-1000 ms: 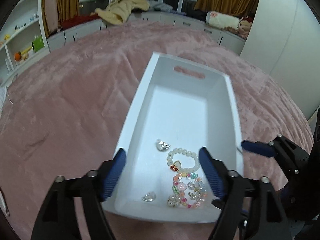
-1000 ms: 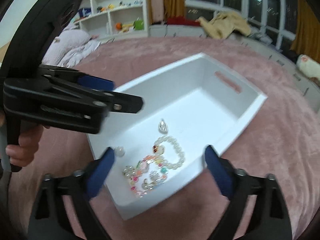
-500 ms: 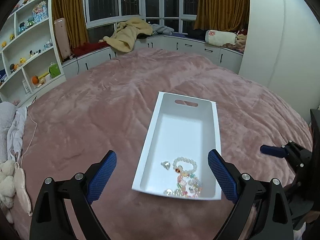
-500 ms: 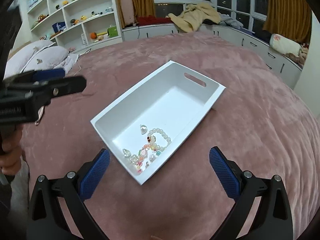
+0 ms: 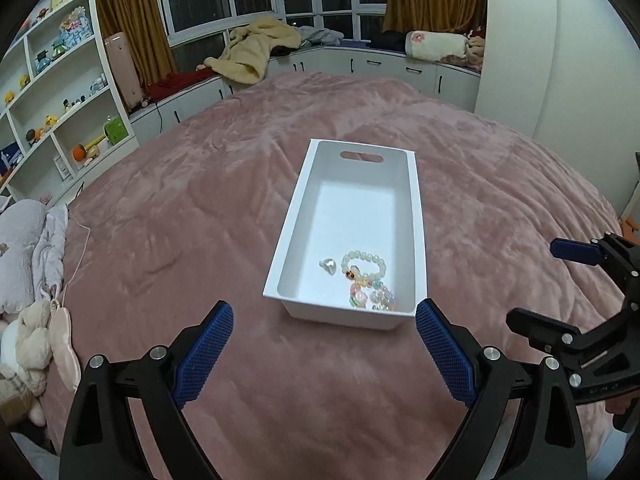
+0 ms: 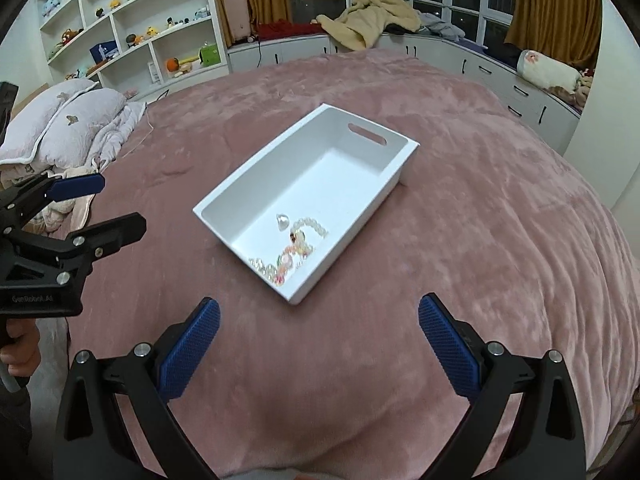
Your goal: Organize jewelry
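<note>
A white rectangular tray (image 5: 416, 216) (image 6: 224, 196) with a handle slot lies on the pink bedspread. At its near end lie a white bead bracelet (image 5: 364, 262) (image 6: 312, 226), a coloured bead bracelet (image 5: 370, 296) (image 6: 286, 260) and a small clear heart charm (image 5: 329, 266) (image 6: 282, 221). My left gripper (image 5: 324, 350) is open and empty, back from the tray's near end. My right gripper (image 6: 318, 344) is open and empty, also back from the tray. Each gripper shows at the edge of the other's view.
The pink bedspread (image 5: 180, 240) spreads all around the tray. Pillows and a quilt (image 6: 68, 120) and soft toys (image 5: 28, 332) lie at the left edge. White shelves (image 6: 132, 28) and window-seat cabinets (image 5: 360, 64) stand beyond the bed.
Both grippers have pulled back and up from the tray, which now looks smaller and farther. Both stay open and empty. The jewelry has not moved.
</note>
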